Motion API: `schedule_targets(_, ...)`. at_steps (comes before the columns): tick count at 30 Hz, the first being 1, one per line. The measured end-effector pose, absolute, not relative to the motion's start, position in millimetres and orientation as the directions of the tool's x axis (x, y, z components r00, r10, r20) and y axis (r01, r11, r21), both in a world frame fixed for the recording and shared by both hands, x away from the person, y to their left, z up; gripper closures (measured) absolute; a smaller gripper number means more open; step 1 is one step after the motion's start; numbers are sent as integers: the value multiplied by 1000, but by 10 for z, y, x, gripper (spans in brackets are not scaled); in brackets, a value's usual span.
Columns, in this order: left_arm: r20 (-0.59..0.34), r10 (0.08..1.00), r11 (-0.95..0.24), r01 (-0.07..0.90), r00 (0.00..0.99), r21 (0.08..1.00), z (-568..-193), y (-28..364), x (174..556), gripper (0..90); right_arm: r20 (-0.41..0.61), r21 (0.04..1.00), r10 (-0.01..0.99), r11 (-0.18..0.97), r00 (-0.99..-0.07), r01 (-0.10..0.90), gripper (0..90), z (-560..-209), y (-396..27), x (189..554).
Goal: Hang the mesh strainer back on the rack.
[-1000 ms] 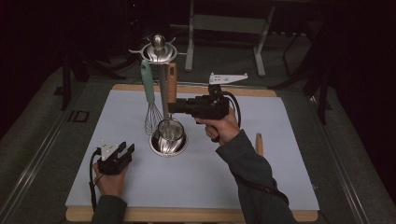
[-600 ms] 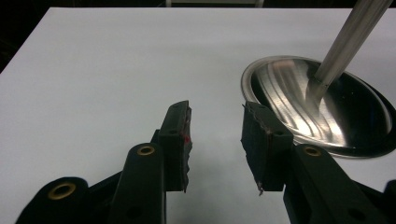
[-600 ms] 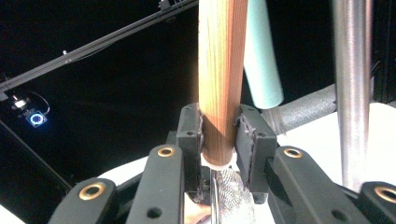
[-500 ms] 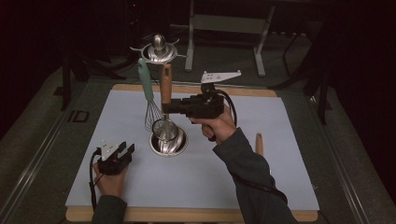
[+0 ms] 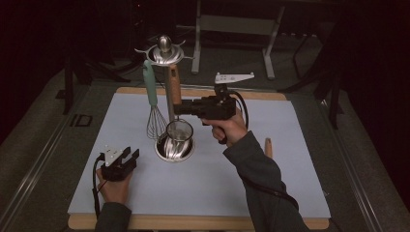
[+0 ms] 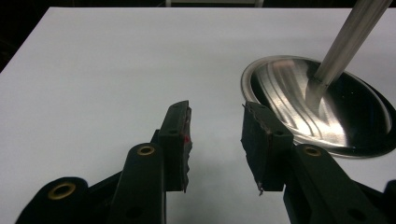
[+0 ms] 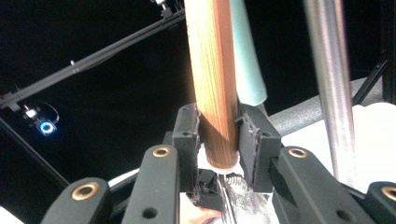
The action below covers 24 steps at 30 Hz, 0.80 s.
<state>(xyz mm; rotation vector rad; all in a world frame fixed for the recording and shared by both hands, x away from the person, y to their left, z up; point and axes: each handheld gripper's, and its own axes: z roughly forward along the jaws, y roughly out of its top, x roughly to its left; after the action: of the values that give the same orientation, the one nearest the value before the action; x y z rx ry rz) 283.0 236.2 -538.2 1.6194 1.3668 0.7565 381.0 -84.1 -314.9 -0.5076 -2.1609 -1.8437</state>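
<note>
- High view has a utensil stand near the back of a pale mat on the table, with a round shiny base and a metal pole going up to a hook ring at the top.
- A whisk with a mint green handle hangs off the left side of that ring.
- The right gripper is up in the air beside the pole, pinching the wooden handle of a small mesh strainer. The strainer's bowl hangs just above the base.
- Right gripper view backs that up: both jaws pressed tight on the wooden handle, green whisk handle right behind it, pole off to the side.
- The left gripper sits low on the mat, near the base, jaws spread with nothing between them.
- Left gripper view shows the same gap, pads pointing toward the base.
- Another wooden stick-like thing lies on the mat by the right sleeve; can't tell what it is.
</note>
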Motion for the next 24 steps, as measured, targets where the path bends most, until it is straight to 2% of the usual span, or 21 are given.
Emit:
schedule_targets(5,-79,973,-27,450,215,893,-5383,2360,2830,621,435,886,115,121,-893,447,671,-3170,-870,3850)
schedule_targets(10,-77,974,-29,450,215,892,-5383,2360,2830,621,416,891,148,130,-897,435,642,-3162,-900,3840)
schedule_targets(24,-76,974,-28,449,212,893,-5383,2356,2831,615,356,909,213,146,-910,390,636,-3113,-950,3770)
